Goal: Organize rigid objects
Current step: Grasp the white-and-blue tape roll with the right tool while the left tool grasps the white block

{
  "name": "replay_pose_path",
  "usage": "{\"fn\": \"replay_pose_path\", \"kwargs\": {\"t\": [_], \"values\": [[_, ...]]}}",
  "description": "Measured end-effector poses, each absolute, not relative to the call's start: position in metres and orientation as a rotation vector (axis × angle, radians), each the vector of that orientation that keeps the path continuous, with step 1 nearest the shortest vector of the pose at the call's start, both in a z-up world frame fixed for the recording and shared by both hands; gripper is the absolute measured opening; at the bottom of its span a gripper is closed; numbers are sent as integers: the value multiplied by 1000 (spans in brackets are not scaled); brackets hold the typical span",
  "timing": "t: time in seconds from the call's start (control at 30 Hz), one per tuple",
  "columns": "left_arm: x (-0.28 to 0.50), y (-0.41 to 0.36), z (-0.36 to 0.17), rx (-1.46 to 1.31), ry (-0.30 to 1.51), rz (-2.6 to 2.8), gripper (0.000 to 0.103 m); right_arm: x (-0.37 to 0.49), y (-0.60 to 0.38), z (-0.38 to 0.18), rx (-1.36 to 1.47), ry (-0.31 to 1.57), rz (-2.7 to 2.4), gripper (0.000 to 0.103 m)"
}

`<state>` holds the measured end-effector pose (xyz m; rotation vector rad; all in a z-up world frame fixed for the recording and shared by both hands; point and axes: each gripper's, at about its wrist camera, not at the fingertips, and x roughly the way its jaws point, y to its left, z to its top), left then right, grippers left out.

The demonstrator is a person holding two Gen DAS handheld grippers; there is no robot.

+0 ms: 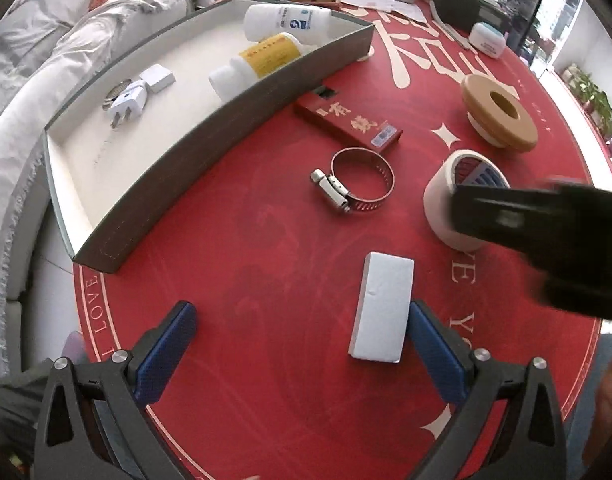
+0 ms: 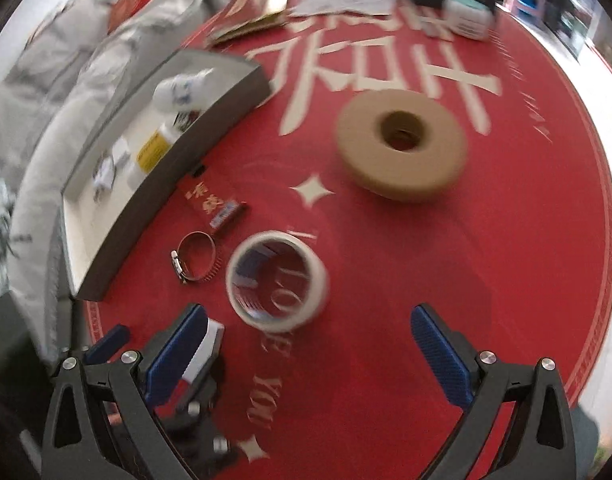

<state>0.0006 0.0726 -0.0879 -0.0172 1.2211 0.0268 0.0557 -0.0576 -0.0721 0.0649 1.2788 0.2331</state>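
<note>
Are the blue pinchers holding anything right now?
No. The left gripper is open, with the white block lying between its fingers, right pad beside it. The right gripper is open and empty, near the tape roll.

Open bench [image 1: 233, 280] lies ahead of the left gripper [image 1: 301, 344]; white block [image 1: 384, 306] obstructs at 1 o'clock, hose clamp [image 1: 356, 180] at 12, tray wall [image 1: 209, 152] at 10.

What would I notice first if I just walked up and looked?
The bright red round table with big cream lettering fills both views. On it a white block lies between the open left tool's blue fingers, beside a shiny metal hose clamp and a tape roll. A grey tray at the left edge holds white bottles.
</note>
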Motion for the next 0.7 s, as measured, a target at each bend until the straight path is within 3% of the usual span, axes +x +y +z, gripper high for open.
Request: {"fn": "replay_pose_path", "kwargs": {"t": [0.07,0.1,0.17,0.2,0.43,0.53,0.67,0.7], "values": [[-2,73,-87,-18,1214,27,103,62,-46,-79,22,1286,230,98],[-3,73,-86,-19,1209,27,103,65,-42,-83,4,1301,227,77],[-5,70,-86,-19,1206,28,103,64,-37,-82,-55,1290,207,59],[-5,70,-87,-19,1206,29,103,64,-36,-82,-71,1292,202,55],[3,53,-86,14,1239,-17,100,43,-93,-69,95,1273,159,55],[1,39,-81,43,1226,-64,81,27,-113,-56,145,1244,139,55],[-5,26,-72,92,1215,-126,25,9,-124,-39,206,1208,144,55],[-7,26,-73,88,1227,-133,25,6,-123,-36,214,1204,149,55]]}}
